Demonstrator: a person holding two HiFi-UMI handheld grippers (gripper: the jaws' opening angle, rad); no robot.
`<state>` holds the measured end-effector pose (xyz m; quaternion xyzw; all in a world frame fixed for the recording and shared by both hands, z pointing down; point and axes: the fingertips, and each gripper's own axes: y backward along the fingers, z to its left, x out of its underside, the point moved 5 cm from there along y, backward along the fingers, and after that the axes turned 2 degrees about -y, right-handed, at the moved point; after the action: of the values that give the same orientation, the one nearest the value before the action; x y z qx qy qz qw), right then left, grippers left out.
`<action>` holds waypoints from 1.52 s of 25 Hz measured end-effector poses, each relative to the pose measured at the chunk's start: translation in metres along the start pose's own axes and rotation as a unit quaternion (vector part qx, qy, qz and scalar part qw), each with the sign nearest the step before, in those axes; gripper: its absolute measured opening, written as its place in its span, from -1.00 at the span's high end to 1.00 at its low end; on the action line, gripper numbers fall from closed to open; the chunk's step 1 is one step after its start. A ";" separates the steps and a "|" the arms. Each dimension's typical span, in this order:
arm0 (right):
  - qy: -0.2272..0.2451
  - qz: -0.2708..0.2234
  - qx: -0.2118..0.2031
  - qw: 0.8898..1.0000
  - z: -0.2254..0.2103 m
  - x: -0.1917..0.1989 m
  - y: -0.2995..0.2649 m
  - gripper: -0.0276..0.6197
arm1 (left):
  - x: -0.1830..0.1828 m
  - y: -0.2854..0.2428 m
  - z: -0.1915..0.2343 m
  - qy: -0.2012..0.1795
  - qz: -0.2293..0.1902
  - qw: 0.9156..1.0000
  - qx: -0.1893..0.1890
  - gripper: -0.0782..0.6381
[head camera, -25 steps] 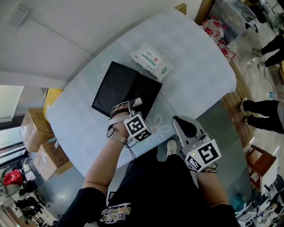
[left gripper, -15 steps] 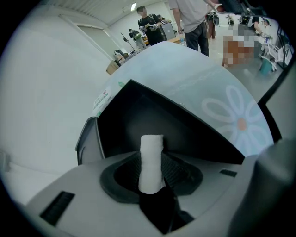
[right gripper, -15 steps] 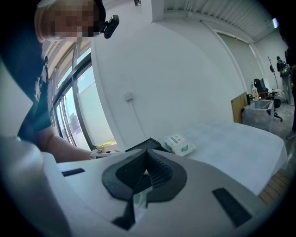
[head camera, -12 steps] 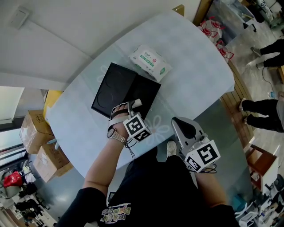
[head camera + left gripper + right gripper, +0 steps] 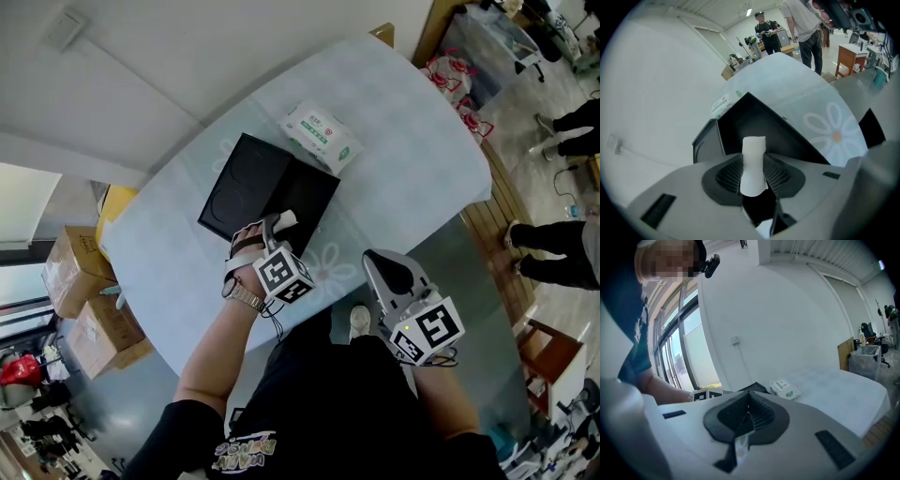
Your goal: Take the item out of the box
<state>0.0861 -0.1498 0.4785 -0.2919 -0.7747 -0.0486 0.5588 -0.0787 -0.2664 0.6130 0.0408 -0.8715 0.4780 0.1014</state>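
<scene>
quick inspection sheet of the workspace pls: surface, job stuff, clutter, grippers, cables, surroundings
surface: table under a pale cloth with flower prints
job's things: black box lies open on the table; white item stands between the left gripper's jaws, above the box
clutter: pack of wipes just beyond the box
grippers: left gripper has just been closing its jaws, pads now on the white item; right gripper shut, empty, held off the table's near edge
cables: thin black cord hangs below the left gripper
surroundings: cardboard boxes on the floor at left; people standing at right
</scene>
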 end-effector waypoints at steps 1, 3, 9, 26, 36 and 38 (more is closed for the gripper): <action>0.002 -0.001 -0.003 1.000 0.001 -0.001 0.002 0.89 | -0.001 0.005 0.001 0.005 -0.003 1.000 -0.004 0.40; 0.007 -0.003 -0.008 1.000 0.005 -0.003 0.005 0.89 | -0.001 0.014 0.001 0.016 -0.008 1.000 -0.012 0.40; 0.022 -0.010 -0.023 0.999 0.015 -0.009 0.018 0.89 | 0.001 0.043 -0.001 0.070 -0.023 0.997 -0.019 0.40; 0.088 -0.027 -0.081 0.992 0.055 -0.021 0.075 0.89 | -0.015 0.208 -0.010 0.421 -0.330 0.844 0.022 0.40; 0.127 -0.038 -0.115 0.984 0.081 -0.022 0.121 0.89 | -0.018 0.292 -0.079 0.427 -0.391 0.815 -0.017 0.40; 0.129 -0.037 -0.122 0.983 0.087 -0.019 0.129 0.89 | -0.018 0.304 -0.092 0.430 -0.396 0.811 -0.023 0.40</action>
<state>0.0825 -0.0163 0.3975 -0.3209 -0.6944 -0.2008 0.6119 -0.0992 -0.0251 0.4062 0.1702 -0.6578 0.3454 0.6473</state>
